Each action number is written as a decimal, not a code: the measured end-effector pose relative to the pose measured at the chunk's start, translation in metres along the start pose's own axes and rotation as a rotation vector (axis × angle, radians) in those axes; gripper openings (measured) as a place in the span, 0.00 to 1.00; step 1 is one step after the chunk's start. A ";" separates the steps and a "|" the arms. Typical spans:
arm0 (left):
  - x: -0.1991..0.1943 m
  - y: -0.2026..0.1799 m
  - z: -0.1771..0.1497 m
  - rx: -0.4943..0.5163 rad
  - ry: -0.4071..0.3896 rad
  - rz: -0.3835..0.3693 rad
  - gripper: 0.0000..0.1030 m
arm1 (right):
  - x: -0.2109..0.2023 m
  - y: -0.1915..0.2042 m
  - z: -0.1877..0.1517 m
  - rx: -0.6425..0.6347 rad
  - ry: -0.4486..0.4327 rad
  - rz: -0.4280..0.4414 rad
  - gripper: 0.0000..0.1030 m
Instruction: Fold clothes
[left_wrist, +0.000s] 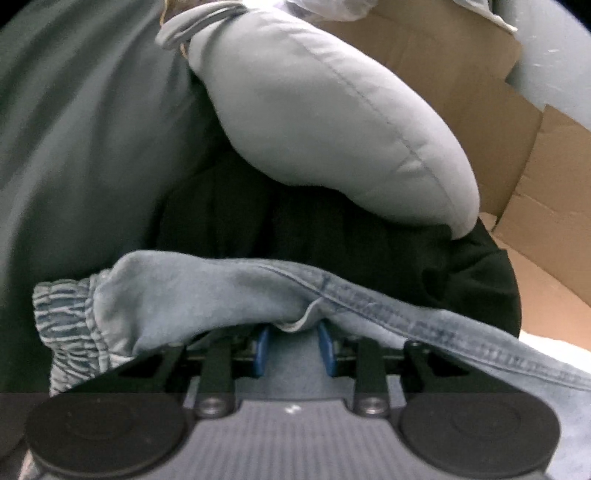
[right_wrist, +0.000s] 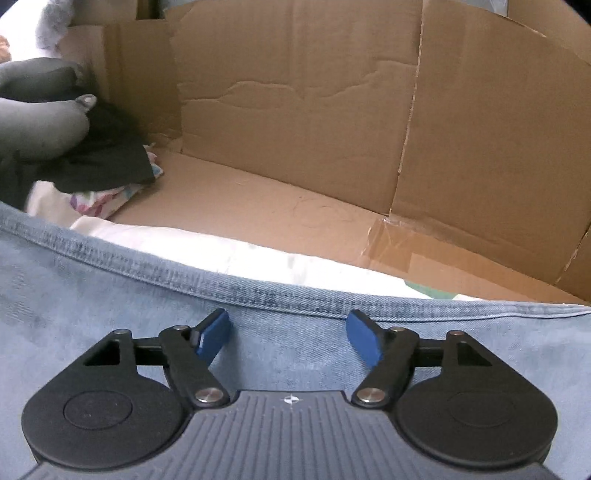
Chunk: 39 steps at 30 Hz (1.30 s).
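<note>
A light blue denim garment (left_wrist: 192, 295) with an elastic ruffled hem (left_wrist: 62, 317) drapes across the fingertips of my left gripper (left_wrist: 294, 332). A bunched fold of it sits between the blue pads (left_wrist: 263, 349), and the gripper is shut on it. In the right wrist view the same denim garment (right_wrist: 110, 295) lies spread flat, its stitched seam running across just beyond my right gripper (right_wrist: 288, 328). That gripper stands open, its blue pads (right_wrist: 364, 341) wide apart over the fabric with nothing pinched.
A grey pillow (left_wrist: 325, 122) rests on a black garment (left_wrist: 332, 236) ahead of the left gripper, with dark green fabric (left_wrist: 74, 129) to the left. A cardboard box (right_wrist: 295, 110) stands behind. Floral cloth (right_wrist: 103, 199) and white cloth (right_wrist: 258, 254) lie at its edge.
</note>
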<state>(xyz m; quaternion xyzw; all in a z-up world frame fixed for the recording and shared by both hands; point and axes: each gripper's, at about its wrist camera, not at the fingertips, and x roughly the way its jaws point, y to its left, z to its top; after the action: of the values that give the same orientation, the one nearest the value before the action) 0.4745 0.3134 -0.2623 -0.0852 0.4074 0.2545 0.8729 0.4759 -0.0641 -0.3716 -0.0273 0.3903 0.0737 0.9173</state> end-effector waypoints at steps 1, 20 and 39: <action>-0.004 0.000 0.001 -0.008 0.007 0.003 0.31 | -0.005 -0.002 0.002 0.007 0.007 0.012 0.73; -0.165 0.006 -0.015 -0.009 0.050 -0.048 0.71 | -0.199 -0.094 0.003 -0.011 -0.070 0.078 0.73; -0.371 0.103 -0.041 0.107 -0.025 -0.002 0.75 | -0.414 -0.038 0.083 -0.099 -0.293 0.194 0.74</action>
<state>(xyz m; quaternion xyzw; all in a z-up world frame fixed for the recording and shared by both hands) 0.1947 0.2484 -0.0032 -0.0355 0.4093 0.2327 0.8815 0.2573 -0.1397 -0.0165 -0.0236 0.2492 0.1841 0.9505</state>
